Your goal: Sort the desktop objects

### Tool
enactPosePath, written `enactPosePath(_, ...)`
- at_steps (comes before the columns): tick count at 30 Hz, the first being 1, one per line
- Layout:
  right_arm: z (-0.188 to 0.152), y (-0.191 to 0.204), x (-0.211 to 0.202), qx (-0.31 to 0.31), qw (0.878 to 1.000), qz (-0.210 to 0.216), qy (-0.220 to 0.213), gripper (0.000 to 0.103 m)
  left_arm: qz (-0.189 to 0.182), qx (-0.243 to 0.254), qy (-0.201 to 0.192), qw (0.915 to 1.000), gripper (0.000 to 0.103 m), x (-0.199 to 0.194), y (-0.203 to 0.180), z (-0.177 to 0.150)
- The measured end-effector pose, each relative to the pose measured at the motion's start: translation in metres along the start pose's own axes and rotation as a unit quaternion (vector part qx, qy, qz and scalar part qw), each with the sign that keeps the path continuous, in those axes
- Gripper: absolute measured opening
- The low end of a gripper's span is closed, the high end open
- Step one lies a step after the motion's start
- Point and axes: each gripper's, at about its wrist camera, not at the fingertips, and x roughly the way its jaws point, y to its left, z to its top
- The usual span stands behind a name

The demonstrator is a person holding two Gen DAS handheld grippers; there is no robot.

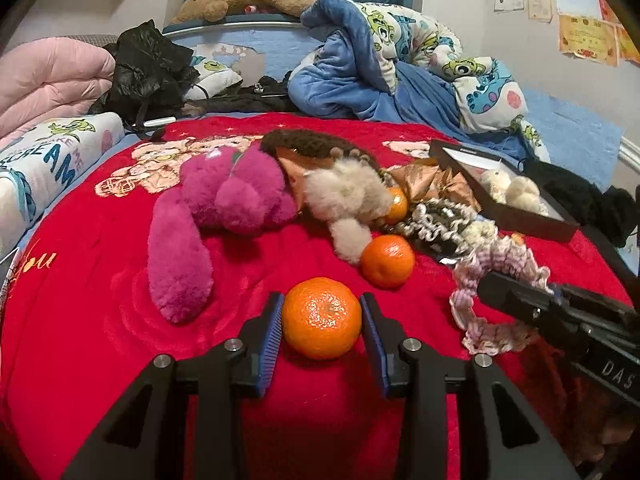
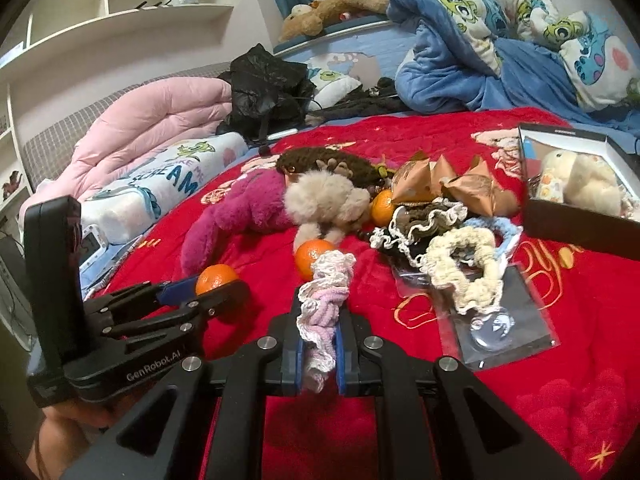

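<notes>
In the left wrist view my left gripper (image 1: 321, 299) is shut on a tangerine (image 1: 322, 320), its blue pads pressing both sides just above the red blanket (image 1: 100, 320). The right wrist view shows this tangerine (image 2: 216, 277) in the left gripper (image 2: 224, 285) at the lower left. My right gripper (image 2: 320, 312) is shut on a pink and white crocheted scrunchie (image 2: 326, 292), which bulges up out of the jaws. A second tangerine (image 1: 387, 261) lies loose behind, and a third tangerine (image 1: 397, 208) sits by the beige plush (image 1: 348, 196).
A magenta plush (image 1: 224, 200) lies left of the beige one. Cream (image 2: 460, 268) and brown-white (image 2: 416, 224) scrunchies, gold bows (image 2: 452, 188) and a plastic bag (image 2: 496, 324) lie to the right. A black box (image 2: 576, 232) holding a cream plush stands far right. Quilts and pillows ring the blanket.
</notes>
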Motion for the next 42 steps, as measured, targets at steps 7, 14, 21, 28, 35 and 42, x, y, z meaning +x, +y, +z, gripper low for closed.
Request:
enactPosePath(7, 0.003, -0.009, -0.013, 0.007, 1.0, -0.004, -0.007, 0.011, -0.018, 0.008, -0.007, 0.9998, 0.039, -0.008, -0.019, 0.011)
enactPosePath(14, 0.006, -0.028, -0.035, 0.017, 0.999, -0.024, -0.016, 0.011, -0.034, 0.025, -0.01, 0.9991, 0.039, -0.01, -0.047, 0.023)
enactPosePath(21, 0.005, -0.061, -0.069, 0.042, 0.997, -0.062, -0.032, 0.011, -0.052, 0.065, -0.011, 0.9965, 0.039, -0.011, -0.084, 0.031)
enactPosePath(28, -0.003, -0.103, -0.108, 0.074, 0.99, -0.108, -0.046, 0.011, -0.098, 0.069, -0.007, 0.9928, 0.039, -0.003, -0.121, 0.039)
enactPosePath(35, -0.013, -0.139, -0.136, 0.096, 0.983, -0.145, -0.052, 0.011, -0.134, 0.09, -0.007, 0.9868, 0.039, 0.008, -0.166, 0.045)
enactPosePath(42, -0.014, -0.162, -0.149, 0.104, 0.98, -0.159, -0.058, 0.011, -0.146, 0.113, -0.001, 0.9828, 0.039, 0.023, -0.196, 0.05)
